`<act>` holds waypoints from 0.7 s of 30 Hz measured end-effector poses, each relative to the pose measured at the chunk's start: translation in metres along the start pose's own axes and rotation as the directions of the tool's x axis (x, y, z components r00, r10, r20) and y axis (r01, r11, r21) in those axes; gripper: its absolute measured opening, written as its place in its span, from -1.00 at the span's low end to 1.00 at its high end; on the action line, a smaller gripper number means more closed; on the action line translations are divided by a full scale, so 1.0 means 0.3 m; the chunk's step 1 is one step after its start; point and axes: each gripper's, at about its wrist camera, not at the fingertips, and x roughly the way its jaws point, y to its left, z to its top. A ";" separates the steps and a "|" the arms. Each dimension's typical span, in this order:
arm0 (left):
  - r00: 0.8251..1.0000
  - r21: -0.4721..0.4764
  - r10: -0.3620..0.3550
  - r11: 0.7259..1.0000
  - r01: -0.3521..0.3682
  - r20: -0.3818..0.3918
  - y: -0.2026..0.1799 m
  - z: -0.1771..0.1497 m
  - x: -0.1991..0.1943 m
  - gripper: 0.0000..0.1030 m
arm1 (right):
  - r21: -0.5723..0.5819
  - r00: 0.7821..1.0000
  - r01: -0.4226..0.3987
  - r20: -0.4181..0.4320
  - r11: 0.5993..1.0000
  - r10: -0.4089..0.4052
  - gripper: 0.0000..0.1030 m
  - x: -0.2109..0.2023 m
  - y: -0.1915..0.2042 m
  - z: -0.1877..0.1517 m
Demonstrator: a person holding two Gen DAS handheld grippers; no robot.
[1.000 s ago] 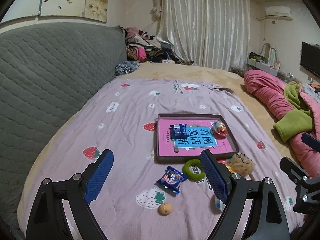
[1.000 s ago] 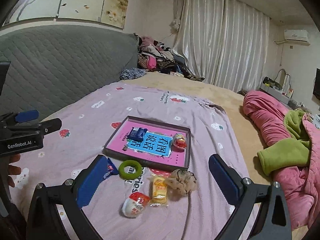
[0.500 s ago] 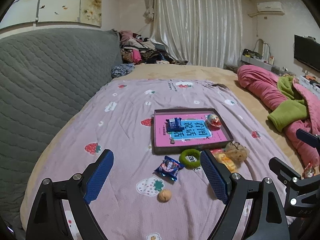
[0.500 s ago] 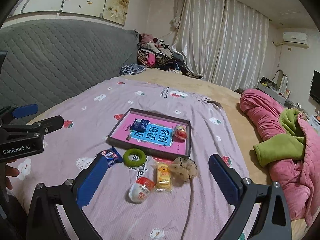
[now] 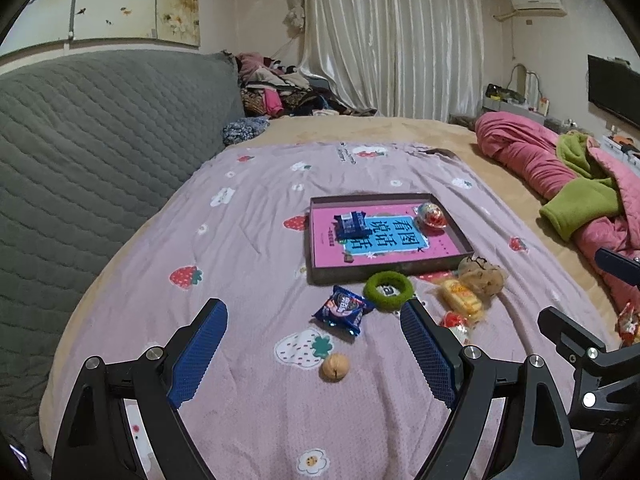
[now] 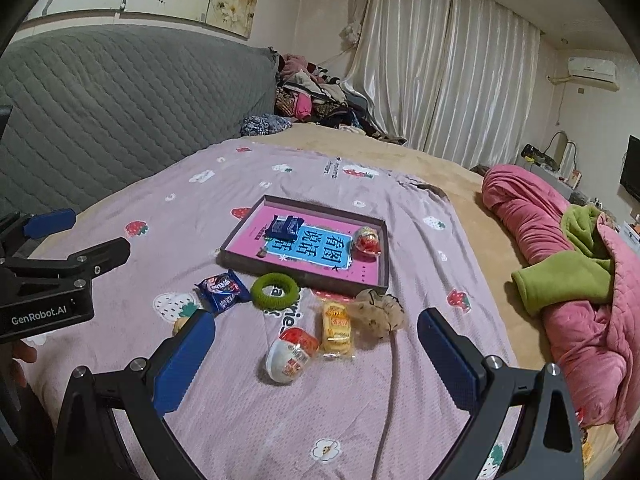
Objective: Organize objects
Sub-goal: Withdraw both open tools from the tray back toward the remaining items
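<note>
A shallow dark tray (image 5: pixel 316 240) with a pink bottom lies on the lilac strawberry sheet. In it are a blue cookie packet (image 5: pixel 352 224) and a red-and-white egg toy (image 5: pixel 432 216). In front of the tray lie a green ring (image 5: pixel 388 290), a second blue packet (image 5: pixel 342 310), a walnut (image 5: pixel 335 366), a yellow snack pack (image 6: pixel 336 326), a brown scrunchie (image 6: pixel 376 312) and another egg toy (image 6: pixel 292 354). My left gripper (image 5: pixel 312 308) hovers open over the blue packet and the walnut. My right gripper (image 6: pixel 316 318) hovers open over the egg toy and the snack pack. Neither holds anything.
A grey quilted headboard (image 5: pixel 100 140) runs along the left. A pink quilt (image 6: pixel 580 320) with a green blanket (image 6: pixel 560 276) is heaped on the right. Clothes (image 5: pixel 280 92) are piled at the far end by the curtains. A hand (image 6: pixel 24 354) shows at the left edge.
Both grippers have sunk a little and drawn back, so the tray and the loose items sit higher in both views. The jaws stand as wide as before. Nothing on the bed moved.
</note>
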 end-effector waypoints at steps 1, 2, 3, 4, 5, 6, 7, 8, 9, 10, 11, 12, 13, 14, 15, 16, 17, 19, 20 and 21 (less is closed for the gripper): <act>1.000 0.000 0.000 1.000 0.000 -0.003 0.002 -0.005 0.003 0.73 | 0.000 1.000 -0.002 -0.003 1.000 0.002 0.99 0.003 0.003 -0.004; 1.000 0.002 0.003 1.000 -0.003 -0.003 0.001 -0.014 0.008 0.73 | -0.001 1.000 -0.003 -0.005 1.000 0.003 0.99 0.006 0.004 -0.007; 1.000 0.005 0.005 1.000 -0.005 -0.007 0.001 -0.019 0.011 0.73 | -0.001 1.000 -0.002 -0.009 1.000 0.002 0.99 0.009 0.004 -0.011; 1.000 0.008 0.006 1.000 -0.005 -0.012 0.000 -0.022 0.016 0.73 | -0.001 1.000 -0.002 -0.012 1.000 0.002 0.99 0.011 0.005 -0.015; 1.000 0.009 0.005 1.000 -0.005 -0.017 -0.001 -0.029 0.021 0.73 | -0.001 1.000 -0.004 -0.014 1.000 0.004 0.99 0.014 0.005 -0.019; 1.000 0.011 0.004 1.000 -0.004 -0.021 -0.004 -0.035 0.026 0.73 | -0.001 1.000 -0.004 -0.019 1.000 0.004 0.99 0.018 0.005 -0.022; 1.000 0.012 0.003 1.000 -0.002 -0.025 -0.005 -0.040 0.031 0.73 | -0.001 1.000 -0.003 -0.020 1.000 0.003 0.99 0.021 0.004 -0.025; 1.000 0.013 0.003 1.000 -0.002 -0.031 -0.008 -0.047 0.038 0.73 | -0.001 1.000 -0.003 -0.022 1.000 0.003 0.99 0.023 0.003 -0.029; 0.999 0.015 0.002 1.000 -0.001 -0.035 -0.011 -0.050 0.043 0.73 | 0.000 1.000 -0.003 -0.026 1.000 0.003 0.99 0.025 0.003 -0.033; 0.999 0.019 0.002 1.000 -0.001 -0.038 -0.014 -0.054 0.047 0.73 | 0.001 1.000 -0.003 -0.028 1.000 0.003 0.99 0.027 0.002 -0.038; 0.999 0.026 0.004 1.000 -0.002 -0.042 -0.020 -0.058 0.053 0.73 | 0.000 1.000 -0.004 -0.030 1.000 0.004 0.99 0.028 0.003 -0.042; 0.999 0.037 0.007 0.999 -0.006 -0.044 -0.024 -0.063 0.060 0.73 | 0.000 0.999 -0.004 -0.036 1.000 0.004 0.99 0.032 0.003 -0.046; 0.999 0.044 0.011 0.999 -0.009 -0.046 -0.029 -0.067 0.064 0.73 | -0.003 0.999 -0.004 -0.042 1.000 0.003 0.99 0.037 0.003 -0.050; 0.999 0.048 0.012 0.999 -0.010 -0.049 -0.032 -0.073 0.069 0.73 | -0.005 0.999 -0.002 -0.044 1.000 0.002 0.99 0.040 0.003 -0.055; 0.999 0.048 0.007 0.999 -0.005 -0.051 -0.034 -0.079 0.073 0.73 | -0.005 0.999 0.001 -0.046 1.000 -0.002 0.99 0.043 0.001 -0.059; 0.999 0.047 0.003 0.999 -0.001 -0.054 -0.035 -0.084 0.078 0.73 | -0.005 0.999 0.003 -0.050 1.000 -0.003 0.99 0.047 -0.002 -0.064; 0.998 0.048 0.003 0.999 0.000 -0.060 -0.038 -0.091 0.086 0.73 | -0.003 0.999 0.003 -0.053 1.000 -0.003 0.99 0.051 -0.004 -0.067; 0.998 0.055 0.006 0.999 -0.002 -0.067 -0.042 -0.104 0.100 0.73 | 0.003 0.998 0.004 -0.062 1.000 -0.004 0.99 0.062 -0.010 -0.076; 0.997 0.058 0.006 0.998 -0.002 -0.072 -0.044 -0.110 0.108 0.73 | 0.003 0.998 0.003 -0.066 1.000 -0.003 0.99 0.067 -0.011 -0.080; 0.997 0.060 0.007 0.998 -0.003 -0.075 -0.046 -0.116 0.116 0.73 | 0.004 0.997 0.005 -0.071 1.000 -0.005 0.99 0.072 -0.011 -0.086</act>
